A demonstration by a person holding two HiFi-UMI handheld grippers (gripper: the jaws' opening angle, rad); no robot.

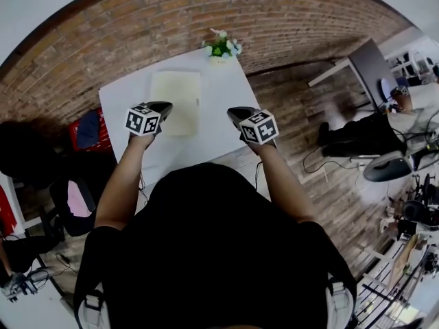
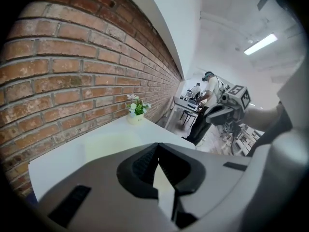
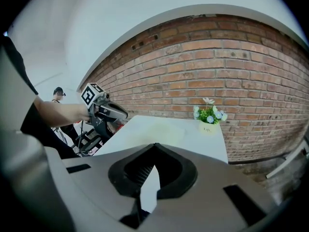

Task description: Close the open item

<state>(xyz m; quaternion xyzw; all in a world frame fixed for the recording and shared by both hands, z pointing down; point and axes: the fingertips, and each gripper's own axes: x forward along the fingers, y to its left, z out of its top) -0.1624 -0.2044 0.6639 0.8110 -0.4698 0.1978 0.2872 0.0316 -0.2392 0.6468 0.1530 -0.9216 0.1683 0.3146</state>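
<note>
Head view showed a flat pale-cream rectangular item (image 1: 175, 101) lying in the middle of the white matte tabletop (image 1: 123, 105), its long side running away from the person and its far end short of a small white pot of green and pale-blue flowers (image 1: 221, 49) at the table's far edge. It looked thin, papery and light, perhaps a book or folder lying open, though no spine or fold could be made out. By that reading a cover would be stiff enough to swing over but easy to crease or push across the smooth top, so it was probably best taken at a free long edge while the other side was pinned down. The left gripper (image 1: 164, 105) hung over the item's near left corner and the right gripper (image 1: 236, 113) just off its right side, neither touching it. In each gripper view the ribbed black jaws met at their tips with nothing between them. Rough red brick lay behind the table.
</note>
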